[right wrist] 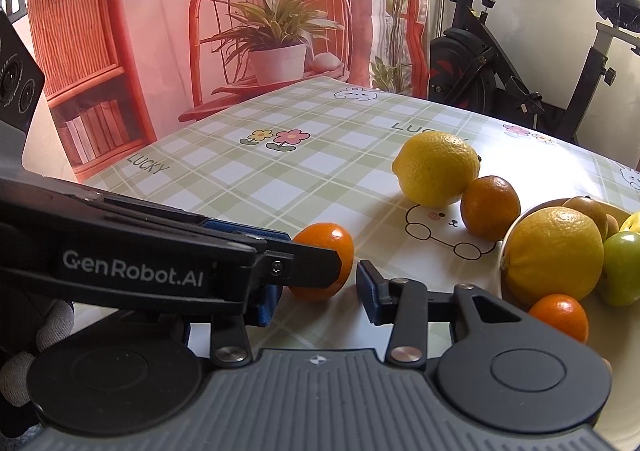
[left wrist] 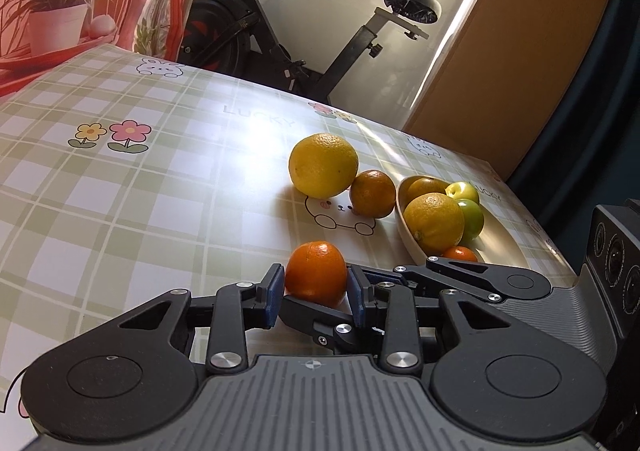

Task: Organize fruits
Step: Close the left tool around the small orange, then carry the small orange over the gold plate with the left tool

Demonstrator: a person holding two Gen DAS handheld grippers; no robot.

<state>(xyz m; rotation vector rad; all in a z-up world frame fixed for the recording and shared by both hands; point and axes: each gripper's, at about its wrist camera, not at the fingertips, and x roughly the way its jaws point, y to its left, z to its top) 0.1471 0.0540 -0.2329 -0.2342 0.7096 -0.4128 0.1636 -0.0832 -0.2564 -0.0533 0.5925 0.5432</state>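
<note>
A small orange tangerine (left wrist: 316, 273) sits low over the checked tablecloth, and my left gripper (left wrist: 316, 291) is shut on it, a blue pad against each side. In the right wrist view the same tangerine (right wrist: 326, 247) is held by the left gripper (right wrist: 316, 251), which reaches in from the left. My right gripper (right wrist: 318, 297) stands open just in front of the tangerine with nothing between its fingers. A pale bowl (left wrist: 404, 227) (right wrist: 505, 247) to the right holds several fruits. A big yellow citrus (left wrist: 323, 165) (right wrist: 436, 169) and an orange (left wrist: 373, 193) (right wrist: 490, 207) lie touching on the cloth.
In the bowl are a yellow citrus (right wrist: 554, 253), green apples (right wrist: 622, 267) and a small tangerine (right wrist: 560, 317). An exercise bike (left wrist: 280, 31) stands beyond the table's far edge. A printed backdrop (right wrist: 240, 31) hangs at the left. A gloved hand (right wrist: 24, 351) shows at the lower left.
</note>
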